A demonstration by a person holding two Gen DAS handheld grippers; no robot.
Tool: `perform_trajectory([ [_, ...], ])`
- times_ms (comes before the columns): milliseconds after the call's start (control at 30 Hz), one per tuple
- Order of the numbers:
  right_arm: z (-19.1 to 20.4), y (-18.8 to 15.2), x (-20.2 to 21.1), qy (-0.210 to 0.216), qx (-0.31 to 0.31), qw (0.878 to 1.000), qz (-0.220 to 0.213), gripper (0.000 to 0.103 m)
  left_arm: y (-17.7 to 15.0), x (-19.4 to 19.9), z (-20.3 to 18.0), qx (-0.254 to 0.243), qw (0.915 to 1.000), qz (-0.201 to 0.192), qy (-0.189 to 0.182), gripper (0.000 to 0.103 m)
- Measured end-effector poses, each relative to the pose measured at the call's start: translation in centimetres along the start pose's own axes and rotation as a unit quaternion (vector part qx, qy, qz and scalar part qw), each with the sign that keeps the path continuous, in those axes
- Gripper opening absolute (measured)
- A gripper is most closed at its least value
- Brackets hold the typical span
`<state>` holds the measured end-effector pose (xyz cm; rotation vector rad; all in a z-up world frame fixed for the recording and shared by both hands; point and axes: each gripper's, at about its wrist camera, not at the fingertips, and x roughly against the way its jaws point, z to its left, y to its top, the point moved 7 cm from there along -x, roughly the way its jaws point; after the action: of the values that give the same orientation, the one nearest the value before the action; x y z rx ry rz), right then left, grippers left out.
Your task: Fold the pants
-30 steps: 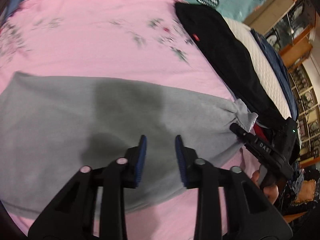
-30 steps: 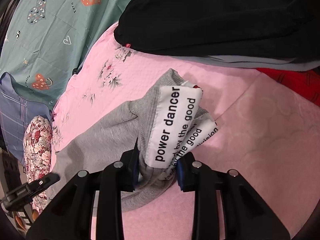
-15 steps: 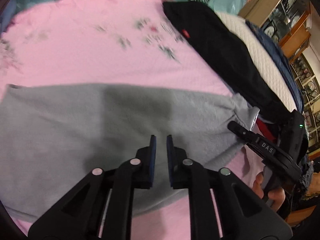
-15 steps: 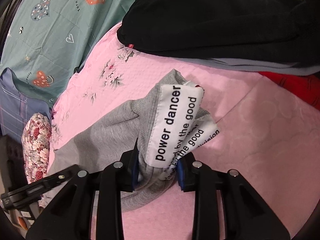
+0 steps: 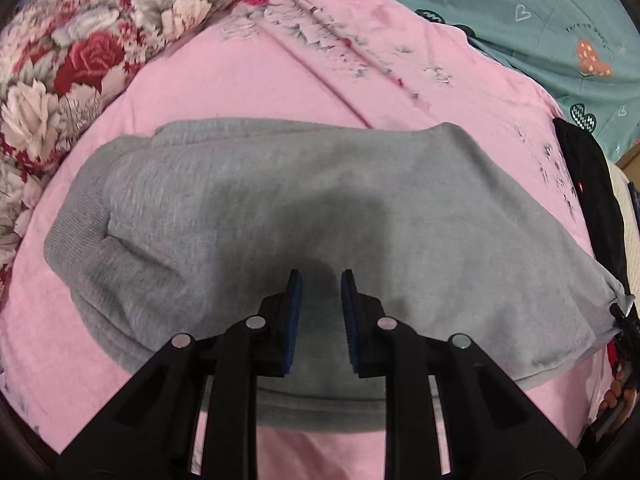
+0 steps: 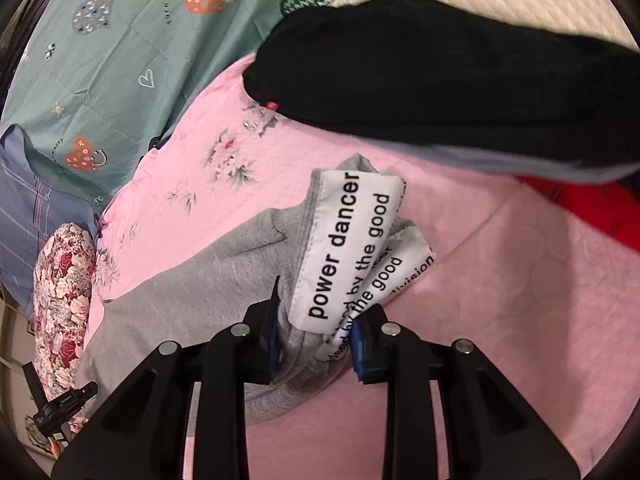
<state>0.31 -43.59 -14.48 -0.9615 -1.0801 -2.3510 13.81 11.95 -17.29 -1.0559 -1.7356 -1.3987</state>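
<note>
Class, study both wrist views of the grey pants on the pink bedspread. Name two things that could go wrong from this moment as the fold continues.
1. The right claw pinches bunched waistband and the white printed label together; a pull may slip off the label or fold the grey pants crooked.
2. The left claw is open above the middle, gripping nothing, so the cuffed end may drag and wrinkle.

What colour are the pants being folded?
Plain grey pants, with a white printed waistband; clearest in the left wrist view.
</note>
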Motion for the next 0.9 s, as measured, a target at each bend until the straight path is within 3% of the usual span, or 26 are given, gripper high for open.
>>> perform_trajectory([
  [200,4.9,1.8,3.2,-0.010,0.051,0.998,-0.039,0.026,0.2,-0.6,0.1,-0.012,0.9991,-0.023,-0.033,0.026],
  [433,12.7,2.0,4.1,-0.039,0.157,0.985,-0.055,0.026,0.1,-0.5,1.2,0.001,0.9949,-0.037,-0.093,0.026],
  [600,21.8,-1.7,2.9,-0.017,0.292,0.956,-0.027,0.026,0.2,-0.6,1.5,0.016,0.9924,-0.032,-0.118,0.026],
  [733,28.2,-6.9,-2.4,0.004,0.386,0.922,0.026,0.022,0.2,-0.6,1.3,0.009,0.9931,-0.033,-0.112,0.026],
  [900,29.3,-13.4,-9.1,-0.009,0.448,0.887,0.112,0.020,0.2,-0.7,1.4,0.009,0.9929,-0.031,-0.114,0.026],
])
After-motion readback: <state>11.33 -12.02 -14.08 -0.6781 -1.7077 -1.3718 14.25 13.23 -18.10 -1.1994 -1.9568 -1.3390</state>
